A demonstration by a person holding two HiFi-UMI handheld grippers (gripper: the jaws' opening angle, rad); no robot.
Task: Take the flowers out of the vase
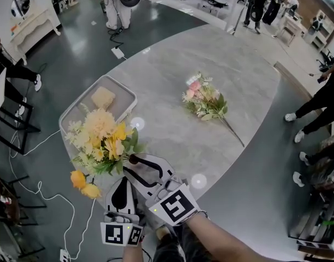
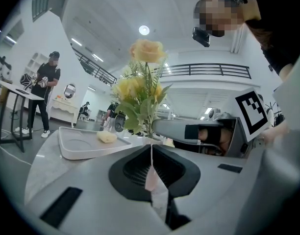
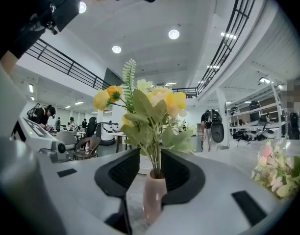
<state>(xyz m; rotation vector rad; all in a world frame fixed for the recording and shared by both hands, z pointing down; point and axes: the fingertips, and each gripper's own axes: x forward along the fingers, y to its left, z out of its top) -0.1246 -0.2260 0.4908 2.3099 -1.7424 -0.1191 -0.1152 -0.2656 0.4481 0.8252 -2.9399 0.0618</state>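
Jaws apart: right gripper [image 3: 151, 156] straddles vase [image 3: 154, 199]

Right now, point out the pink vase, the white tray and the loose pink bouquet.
pink vase [image 3: 154, 202]: right gripper view, its body.
white tray [image 1: 84, 109]: head view, bare inside.
pink bouquet [image 1: 204, 100]: head view, its blossoms.

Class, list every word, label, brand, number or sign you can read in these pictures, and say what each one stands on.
Readable words, brands or numbers: none.
Only signs: black-and-white square markers, patterns not letters, on the marker cube of the right gripper and on the marker cube of the left gripper.
The vase, the tray and the table show no print.
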